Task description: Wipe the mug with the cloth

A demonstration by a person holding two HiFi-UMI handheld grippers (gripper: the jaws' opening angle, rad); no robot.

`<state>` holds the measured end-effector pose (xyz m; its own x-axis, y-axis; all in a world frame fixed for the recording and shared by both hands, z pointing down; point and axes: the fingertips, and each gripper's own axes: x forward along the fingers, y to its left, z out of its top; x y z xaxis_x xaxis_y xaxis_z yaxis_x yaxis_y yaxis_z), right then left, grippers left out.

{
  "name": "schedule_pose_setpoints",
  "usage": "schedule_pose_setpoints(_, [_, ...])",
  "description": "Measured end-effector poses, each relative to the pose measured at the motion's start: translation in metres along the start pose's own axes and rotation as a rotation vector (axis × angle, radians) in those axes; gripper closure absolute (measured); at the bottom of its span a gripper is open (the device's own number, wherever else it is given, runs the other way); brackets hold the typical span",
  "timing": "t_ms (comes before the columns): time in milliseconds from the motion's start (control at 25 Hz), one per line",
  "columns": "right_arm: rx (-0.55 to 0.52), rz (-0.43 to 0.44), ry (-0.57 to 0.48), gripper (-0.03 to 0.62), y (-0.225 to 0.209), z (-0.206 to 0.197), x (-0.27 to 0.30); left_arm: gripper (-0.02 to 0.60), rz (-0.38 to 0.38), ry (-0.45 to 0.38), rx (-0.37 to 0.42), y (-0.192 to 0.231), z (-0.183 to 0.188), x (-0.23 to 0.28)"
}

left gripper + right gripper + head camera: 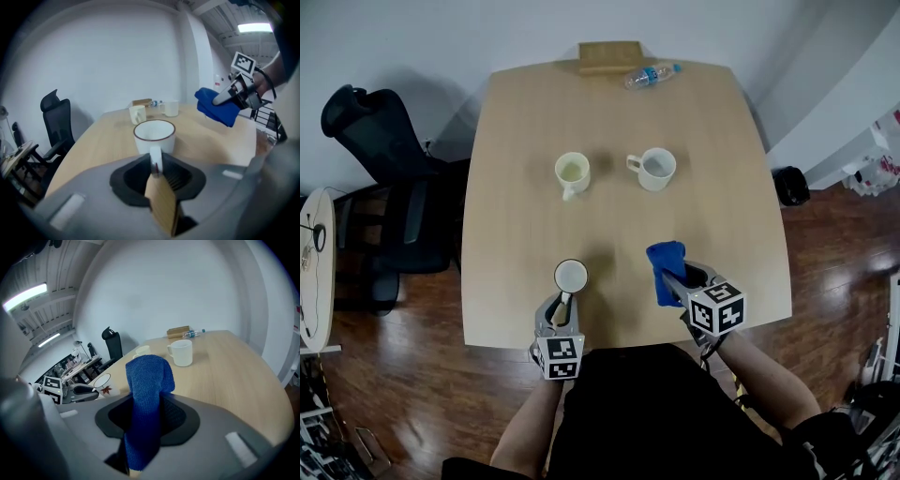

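The left gripper [563,307] has its jaws pressed onto the handle [155,158] of the white mug [571,276], which sits at about 6 o'clock on the table [731,187], near the front edge. The right gripper [677,281] pinches the blue cloth [666,267] at about 5 o'clock, apart from the mug and not yet touching it. The main risk is the thin grip. The mug is held only by its handle, so wiping pressure from the cloth could twist it in the jaws, or tip or drop it close to the table edge. The cloth stands up loosely above the right jaws [147,380], so it may fold away or drag out of the pinch when pushed against the rim. Two other mugs [572,173] [654,169] toward the table's centre and a bottle [652,75] beside a wooden box [609,56] at 12 o'clock are well clear. It is hard to tell whether the mug rests on the table or is lifted. The inside of the mug, and how much cloth lies within the jaws, cannot be made out.
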<state>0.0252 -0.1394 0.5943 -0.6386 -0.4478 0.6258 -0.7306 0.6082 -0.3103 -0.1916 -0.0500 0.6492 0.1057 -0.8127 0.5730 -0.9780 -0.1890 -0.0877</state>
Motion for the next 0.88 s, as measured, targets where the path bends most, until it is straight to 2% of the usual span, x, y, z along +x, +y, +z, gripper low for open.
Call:
schedule_pose_setpoints(120, [-0.007,0.003,-0.007,0.457,0.005,0.005,-0.001,0.512,-0.028,-0.014,0.022,-0.001,0.006,0.000])
schedule_pose_setpoints(240, [-0.010,0.001,-0.023,0.457,0.006,0.013,-0.004,0.514,-0.105,0.016,0.018,-0.007,0.017,0.002])
schedule_pose_setpoints(320, [-0.024,0.008,-0.045,0.457,0.008,0.020,-0.007,0.515,-0.167,0.013,-0.029,-0.011,0.033,-0.001])
schedule_pose_setpoints(400, [-0.079,0.033,-0.100,0.457,0.016,0.037,-0.014,0.514,-0.232,-0.024,-0.133,-0.015,0.065,-0.009])
schedule_pose_setpoints(480, [-0.189,0.073,-0.205,0.457,0.032,0.065,-0.029,0.514,-0.271,-0.082,-0.219,-0.014,0.106,-0.021])
schedule_pose_setpoints(520, [-0.258,0.102,-0.272,0.457,0.045,0.084,-0.039,0.514,-0.284,-0.117,-0.238,-0.012,0.128,-0.027])
schedule_pose_setpoints(600, [-0.402,0.171,-0.413,0.459,0.081,0.124,-0.065,0.514,-0.313,-0.193,-0.236,-0.011,0.173,-0.041])
schedule_pose_setpoints(680, [-0.518,0.227,-0.538,0.459,0.122,0.161,-0.089,0.514,-0.345,-0.267,-0.201,-0.015,0.216,-0.057])
schedule_pose_setpoints(760, [-0.626,0.219,-0.575,0.459,0.149,0.181,-0.104,0.514,-0.364,-0.323,-0.165,-0.020,0.250,-0.072])
schedule_pose_setpoints(840, [-0.729,0.182,-0.560,0.459,0.163,0.183,-0.112,0.514,-0.367,-0.349,-0.153,-0.026,0.272,-0.082])
schedule_pose_setpoints(880, [-0.763,0.176,-0.584,0.459,0.170,0.185,-0.116,0.514,-0.365,-0.354,-0.153,-0.029,0.279,-0.086])
